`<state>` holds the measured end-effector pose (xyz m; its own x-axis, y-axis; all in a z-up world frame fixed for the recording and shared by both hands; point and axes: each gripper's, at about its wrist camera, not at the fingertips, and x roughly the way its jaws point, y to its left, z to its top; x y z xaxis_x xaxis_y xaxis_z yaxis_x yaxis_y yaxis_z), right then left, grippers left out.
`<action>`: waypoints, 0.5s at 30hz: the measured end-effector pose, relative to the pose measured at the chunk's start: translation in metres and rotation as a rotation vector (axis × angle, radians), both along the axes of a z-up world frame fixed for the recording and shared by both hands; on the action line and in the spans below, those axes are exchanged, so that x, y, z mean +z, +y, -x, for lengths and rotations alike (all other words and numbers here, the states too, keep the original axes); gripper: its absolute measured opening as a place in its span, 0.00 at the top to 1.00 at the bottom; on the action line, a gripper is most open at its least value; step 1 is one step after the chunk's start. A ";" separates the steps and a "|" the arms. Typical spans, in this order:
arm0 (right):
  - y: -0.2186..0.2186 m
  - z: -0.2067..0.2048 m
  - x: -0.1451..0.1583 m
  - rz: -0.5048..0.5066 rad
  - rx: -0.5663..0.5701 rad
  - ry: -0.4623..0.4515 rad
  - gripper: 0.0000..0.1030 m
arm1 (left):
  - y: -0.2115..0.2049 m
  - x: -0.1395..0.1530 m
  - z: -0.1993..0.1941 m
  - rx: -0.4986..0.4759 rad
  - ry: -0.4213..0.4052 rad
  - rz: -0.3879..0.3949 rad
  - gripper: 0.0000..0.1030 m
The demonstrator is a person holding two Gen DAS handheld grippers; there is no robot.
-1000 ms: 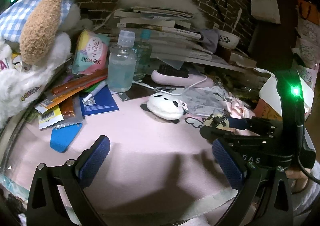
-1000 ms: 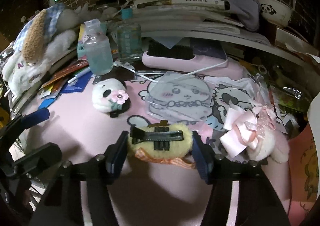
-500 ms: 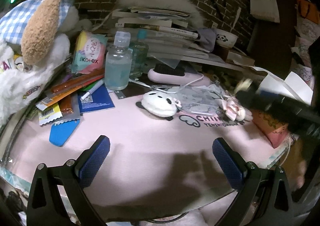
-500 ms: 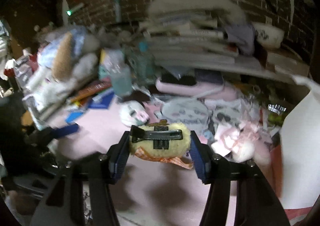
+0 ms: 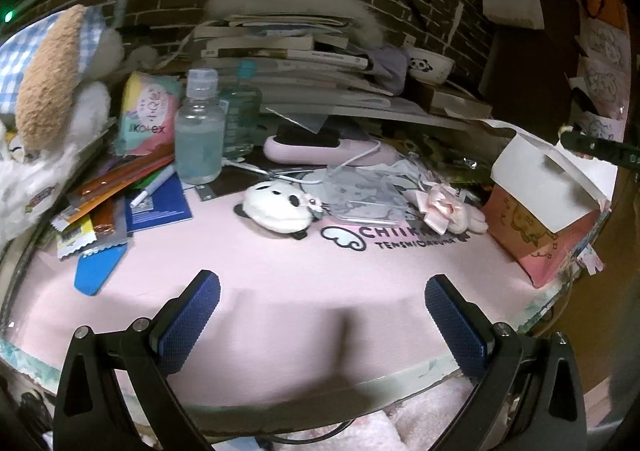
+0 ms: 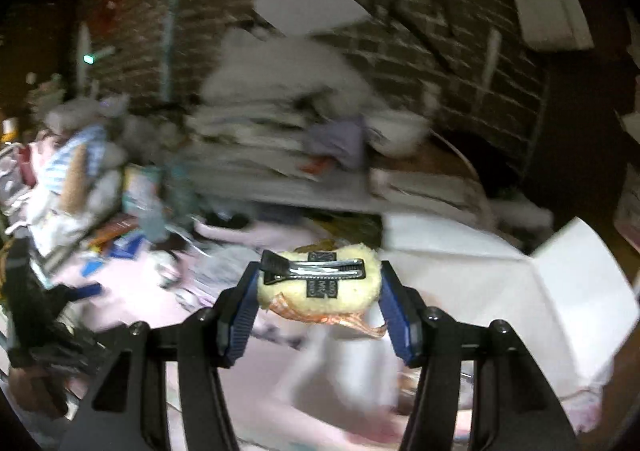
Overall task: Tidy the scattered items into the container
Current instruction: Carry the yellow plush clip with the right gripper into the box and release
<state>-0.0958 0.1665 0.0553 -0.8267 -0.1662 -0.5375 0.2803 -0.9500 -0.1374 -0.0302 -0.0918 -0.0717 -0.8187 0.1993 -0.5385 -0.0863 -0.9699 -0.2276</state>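
My right gripper is shut on a fluffy yellow hair clip with a metal clasp on top and an orange ribbon under it. It hangs in the air beside the open pink box with white flaps. In the left wrist view that box stands at the table's right edge, and the right gripper's dark tip shows above it. My left gripper stands open and empty over the pink mat. A panda plush clip and a pink bow clip lie on the mat.
A plush toy, snack packets, a blue booklet and a clear bottle crowd the left. Stacked books, a panda bowl and a pink device with a cable line the back. Brick wall behind.
The right gripper has lifted the yellow clip off the mat and carried it up and right to the pink box. The left gripper has barely moved.
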 end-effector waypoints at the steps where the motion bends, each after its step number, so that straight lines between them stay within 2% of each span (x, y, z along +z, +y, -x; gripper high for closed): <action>1: 0.009 0.005 0.000 -0.016 -0.021 -0.021 0.48 | 0.003 0.000 0.001 -0.005 -0.003 0.005 0.00; 5: 0.042 0.026 -0.001 -0.089 -0.091 -0.121 0.48 | 0.013 0.001 0.003 -0.025 -0.012 0.024 0.00; 9: 0.066 0.046 -0.010 -0.141 -0.089 -0.261 0.48 | 0.019 0.002 0.005 -0.033 -0.016 0.033 0.00; 15: 0.081 0.061 -0.017 -0.184 -0.080 -0.381 0.46 | 0.023 0.001 0.007 -0.037 -0.029 0.044 0.00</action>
<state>-0.1571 0.2476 0.0379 -0.5699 0.0178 -0.8215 0.2699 -0.9403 -0.2076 -0.0367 -0.0690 -0.0702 -0.7953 0.2052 -0.5705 -0.1167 -0.9752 -0.1881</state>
